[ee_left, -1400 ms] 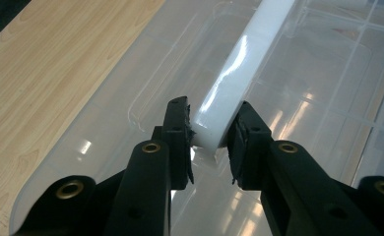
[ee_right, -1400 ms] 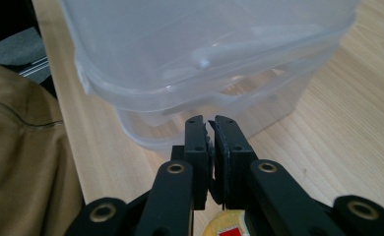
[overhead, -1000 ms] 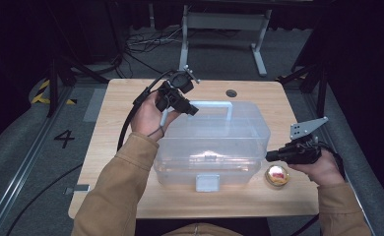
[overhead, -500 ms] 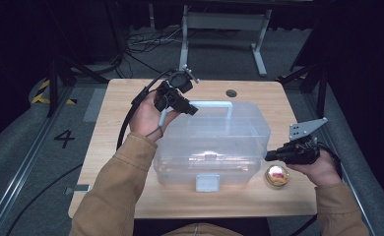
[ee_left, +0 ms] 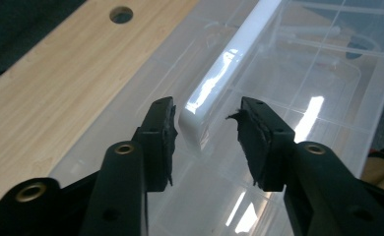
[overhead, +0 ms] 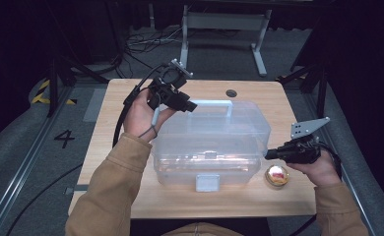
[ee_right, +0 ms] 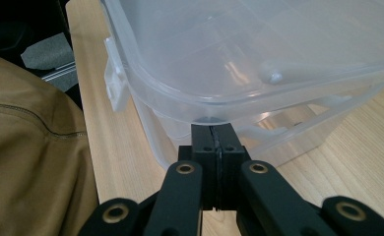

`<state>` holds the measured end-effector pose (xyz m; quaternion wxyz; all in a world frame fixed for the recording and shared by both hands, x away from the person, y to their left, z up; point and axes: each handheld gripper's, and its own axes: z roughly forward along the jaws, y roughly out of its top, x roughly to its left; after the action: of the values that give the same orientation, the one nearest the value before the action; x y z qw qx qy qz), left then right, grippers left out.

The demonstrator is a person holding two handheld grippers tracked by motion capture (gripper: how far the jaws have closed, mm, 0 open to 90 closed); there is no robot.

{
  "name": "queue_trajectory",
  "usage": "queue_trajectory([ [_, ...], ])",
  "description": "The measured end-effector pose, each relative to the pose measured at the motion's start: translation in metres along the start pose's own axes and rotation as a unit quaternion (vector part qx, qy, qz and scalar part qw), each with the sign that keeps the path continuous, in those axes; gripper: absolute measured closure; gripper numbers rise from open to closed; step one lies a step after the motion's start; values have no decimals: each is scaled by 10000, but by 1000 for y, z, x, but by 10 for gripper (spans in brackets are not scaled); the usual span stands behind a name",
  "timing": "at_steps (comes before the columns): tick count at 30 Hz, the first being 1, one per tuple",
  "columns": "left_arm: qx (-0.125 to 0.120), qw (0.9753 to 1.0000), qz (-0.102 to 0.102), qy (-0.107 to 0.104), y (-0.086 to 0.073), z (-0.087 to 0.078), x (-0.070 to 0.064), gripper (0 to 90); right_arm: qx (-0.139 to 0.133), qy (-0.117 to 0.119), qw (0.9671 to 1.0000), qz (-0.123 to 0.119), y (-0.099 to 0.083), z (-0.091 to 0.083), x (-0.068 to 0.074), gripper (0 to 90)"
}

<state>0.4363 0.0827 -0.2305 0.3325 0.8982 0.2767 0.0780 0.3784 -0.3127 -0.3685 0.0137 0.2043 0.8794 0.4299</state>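
We see a light wooden table [overhead: 131, 93] with a round hole [overhead: 231, 93] near its far edge; on it rest a clear plastic box [overhead: 214, 152] and, beside it, a small round tin [overhead: 276, 175].

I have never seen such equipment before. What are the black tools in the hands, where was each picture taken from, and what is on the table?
A person holds a hand tool with two black jaws in each hand; no robot arm is here. The high view looks down on the wooden table. The other two pictures come from cameras riding on each tool.

On the table stands a clear plastic box with a white handle on its lid, and beside it lies a small round golden thing.

The left gripper is open, its jaws on either side of the handle's end, not yet squeezing. The right gripper is shut, holds nothing, and its tips sit under the lid's rim.
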Motion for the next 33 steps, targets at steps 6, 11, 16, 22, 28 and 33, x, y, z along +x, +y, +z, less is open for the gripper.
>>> queue_trajectory([
  [6, -165, 9998, 80, -84, -2, -19, -8, 586, -73, -51, 10000, 13, 1, -2, 0, 900],
  [11, -200, 9996, 96, -187, -8, -28, -12, 605, -274, -192, 9994, 86, 3, -4, 1, 900],
  [16, -276, 9993, 156, -199, -15, -40, -16, 652, -441, -363, 9983, 146, 5, -6, 3, 900],
  [22, -505, 9975, 138, -477, -26, -51, -19, 676, -653, -540, 9961, 237, 8, -9, 4, 900],
  [28, -622, 9969, 80, -467, -38, -57, -21, 711, -875, -787, 9923, 387, 11, -10, 6, 900],
  [33, -645, 9957, 17, -670, -49, -56, -20, 709, -1010, -887, 9895, 539, 13, -11, 5, 900],
])
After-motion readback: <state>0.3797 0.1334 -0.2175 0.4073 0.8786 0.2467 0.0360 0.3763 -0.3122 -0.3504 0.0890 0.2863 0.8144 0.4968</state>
